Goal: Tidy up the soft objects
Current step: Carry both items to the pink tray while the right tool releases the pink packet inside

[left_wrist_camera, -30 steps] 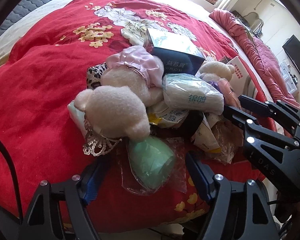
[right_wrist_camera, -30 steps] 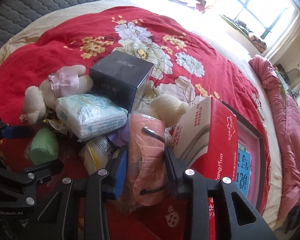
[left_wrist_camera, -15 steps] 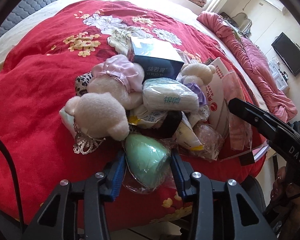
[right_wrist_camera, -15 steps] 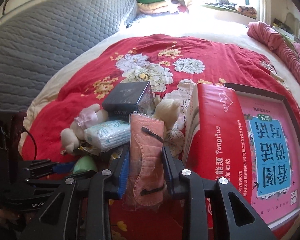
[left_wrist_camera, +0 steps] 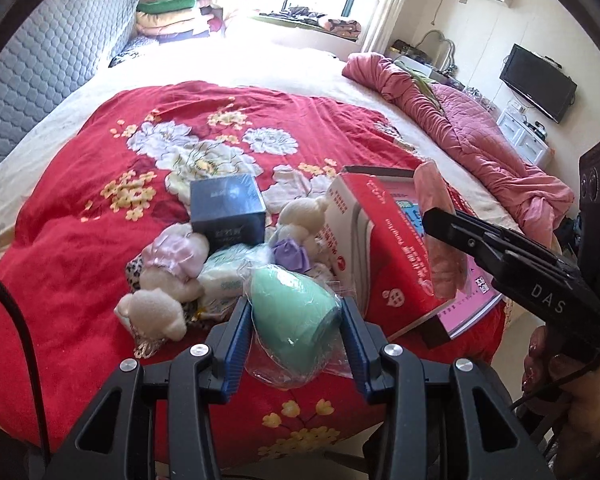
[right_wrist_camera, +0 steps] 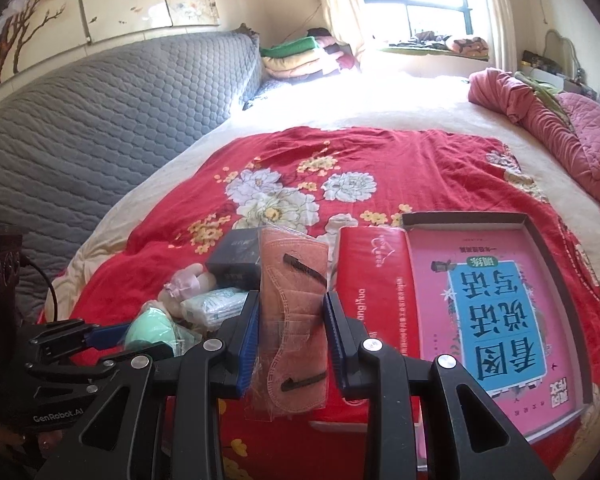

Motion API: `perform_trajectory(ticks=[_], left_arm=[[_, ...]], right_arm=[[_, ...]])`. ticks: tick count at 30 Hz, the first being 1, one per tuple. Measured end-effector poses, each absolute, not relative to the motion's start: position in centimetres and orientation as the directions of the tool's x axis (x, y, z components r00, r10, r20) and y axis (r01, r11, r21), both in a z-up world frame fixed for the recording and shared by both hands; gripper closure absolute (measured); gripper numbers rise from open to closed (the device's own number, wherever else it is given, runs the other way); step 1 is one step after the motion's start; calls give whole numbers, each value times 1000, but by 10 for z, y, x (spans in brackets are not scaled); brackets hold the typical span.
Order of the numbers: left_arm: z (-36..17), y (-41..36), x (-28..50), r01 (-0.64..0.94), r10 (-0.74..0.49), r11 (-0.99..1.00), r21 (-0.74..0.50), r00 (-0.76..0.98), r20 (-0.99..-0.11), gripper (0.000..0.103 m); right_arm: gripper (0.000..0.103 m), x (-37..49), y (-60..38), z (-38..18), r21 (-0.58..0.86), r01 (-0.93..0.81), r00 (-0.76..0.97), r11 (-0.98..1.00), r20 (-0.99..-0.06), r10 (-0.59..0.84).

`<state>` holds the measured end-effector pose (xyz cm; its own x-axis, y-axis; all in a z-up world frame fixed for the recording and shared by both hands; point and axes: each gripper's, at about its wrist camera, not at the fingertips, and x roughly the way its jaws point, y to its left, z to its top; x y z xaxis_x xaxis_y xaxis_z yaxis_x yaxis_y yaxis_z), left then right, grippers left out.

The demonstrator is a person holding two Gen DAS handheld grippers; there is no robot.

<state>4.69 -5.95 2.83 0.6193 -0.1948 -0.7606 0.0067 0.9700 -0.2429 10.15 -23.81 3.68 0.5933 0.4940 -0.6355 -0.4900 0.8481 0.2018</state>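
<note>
My left gripper [left_wrist_camera: 295, 304] is shut on a mint-green soft cup-shaped item in clear wrap [left_wrist_camera: 292, 332], held above the near edge of the red flowered blanket [left_wrist_camera: 80, 240]. In the right wrist view my right gripper [right_wrist_camera: 292, 304] is shut on a pink face mask in a clear sleeve [right_wrist_camera: 292, 272], held upright above the pile. The left wrist view shows that mask [left_wrist_camera: 440, 248] at the right. On the blanket lie two cream plush bears [left_wrist_camera: 160, 308] [left_wrist_camera: 304, 216], a white tissue pack [left_wrist_camera: 224, 276] and a dark blue box [left_wrist_camera: 228, 212].
A red carton [left_wrist_camera: 384, 256] leans on a dark tray holding a pink and blue book [right_wrist_camera: 500, 300] at the bed's right. A rumpled pink quilt [left_wrist_camera: 480, 132] lies further right and a grey padded headboard [right_wrist_camera: 80, 120] stands at the left. A hand [left_wrist_camera: 560, 372] holds the right gripper.
My left gripper closed on the green item and lifted it off the pile. The right gripper rose with the mask. Both views tilted up, showing more of the room.
</note>
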Motion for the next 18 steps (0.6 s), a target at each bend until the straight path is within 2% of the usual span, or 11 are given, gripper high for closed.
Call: perform_trajectory(ticks=[7, 18], left_arm=[[58, -124, 64, 132, -247, 968, -212, 628, -738, 59], [52, -225, 100, 277, -308, 944, -179, 546, -779, 59]], right_arm=[[71, 107, -305, 55, 211, -371, 692, 904, -587, 421], [71, 116, -400, 40, 252, -173, 763, 952, -577, 292]])
